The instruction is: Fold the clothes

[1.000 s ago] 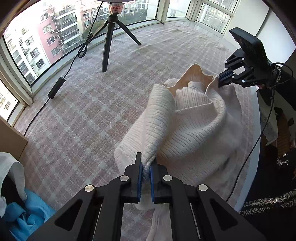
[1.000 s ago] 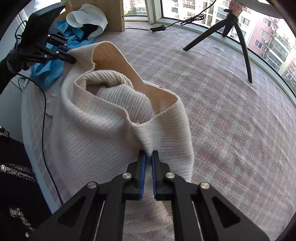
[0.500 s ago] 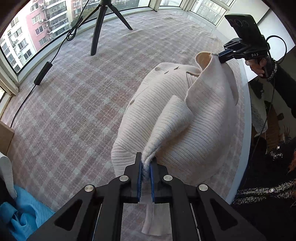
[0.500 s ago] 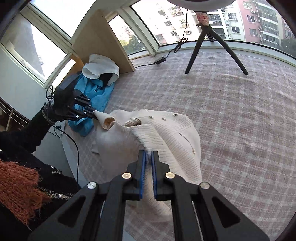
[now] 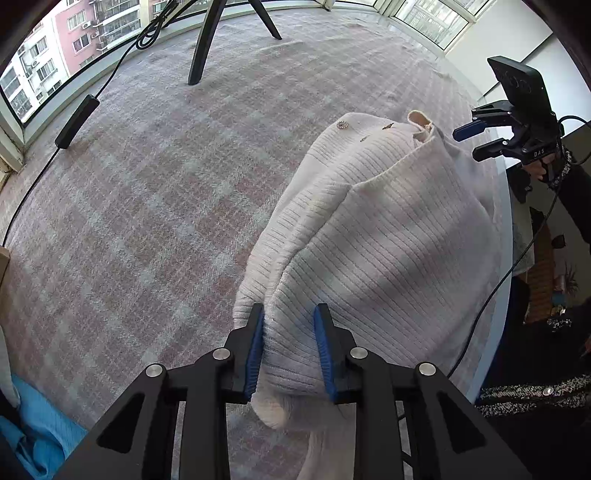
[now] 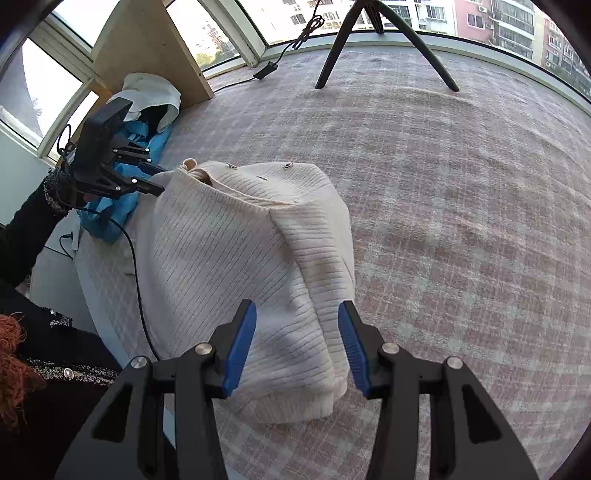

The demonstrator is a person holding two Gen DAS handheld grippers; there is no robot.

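Plaid cloth in faded pink and grey (image 5: 147,206) covers the broad work surface under both cameras. At the bottom of the left wrist view, the left gripper (image 5: 289,350) now stands with its blue pads parted around the near edge of the cream ribbed cardigan (image 5: 369,236); half a second ago those pads were pinched tight on the knit. The right gripper (image 6: 295,343) has done the same, its fingers spread wide with the folded hem lying loose between them, and in the left view's upper right it stands parted just beside the collar. Both have let go, so the garment has been laid down: it rests right of centre in the left view, doubled over itself, small buttons showing along its far edge. I judge one fold as just placed; whether more folds remain cannot be settled.

Outward, a black tripod (image 6: 384,40) stands at the top of the right view, a cable with its adapter (image 5: 75,122) runs at the upper left of the left view, and a blue garment (image 6: 110,210) lies at the right view's left edge beside a wooden board (image 6: 147,48). Curved windows show apartment blocks (image 5: 74,33).
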